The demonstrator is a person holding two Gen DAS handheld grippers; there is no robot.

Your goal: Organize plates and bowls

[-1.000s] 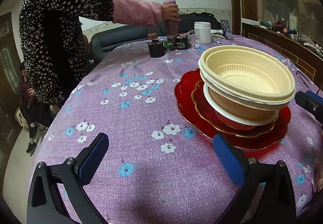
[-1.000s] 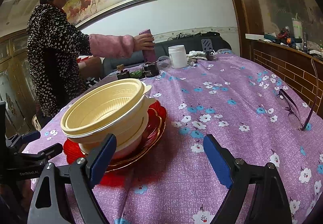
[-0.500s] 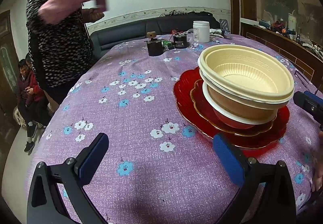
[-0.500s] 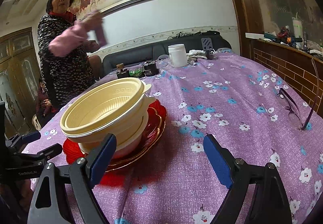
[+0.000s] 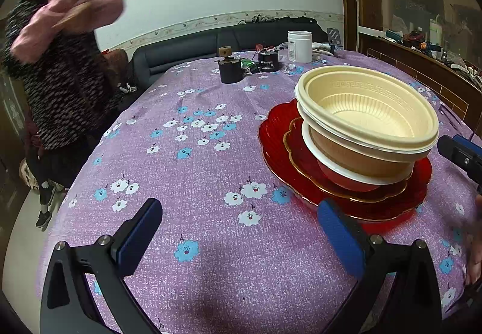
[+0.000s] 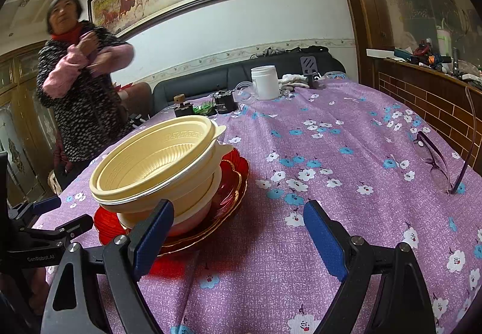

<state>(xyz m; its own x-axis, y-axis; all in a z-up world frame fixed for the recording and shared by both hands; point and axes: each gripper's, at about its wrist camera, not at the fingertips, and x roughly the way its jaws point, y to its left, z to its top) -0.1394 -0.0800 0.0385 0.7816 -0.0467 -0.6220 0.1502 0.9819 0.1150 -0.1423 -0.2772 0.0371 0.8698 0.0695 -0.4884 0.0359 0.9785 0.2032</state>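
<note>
The cream plastic bowls (image 5: 370, 120), nested on a red bowl with a white rim (image 5: 346, 180), sit on the scalloped red plates with gold edging (image 5: 280, 135), one stack right of centre on the purple flowered tablecloth (image 5: 195, 153). Nearest you, your left gripper (image 5: 241, 234) and right gripper (image 6: 238, 240) both stand spread wide with nothing between the blue pads, and neither has shifted over the last second. What has changed is farther off: the standing person in the speckled top with pink sleeves (image 5: 60, 62) has lifted a purple item off the far table and drawn both arms back to the chest. Judging from that, the stack looks finished and your side of the table is yours alone.

For room, you have bare cloth left of the stack and to its right up to the purple-framed glasses (image 6: 433, 162) by the right edge. Beyond sit a dark jar with a wooden knob (image 5: 229, 70), a black canister (image 5: 269, 62) and a white plastic tub (image 5: 299, 46).
</note>
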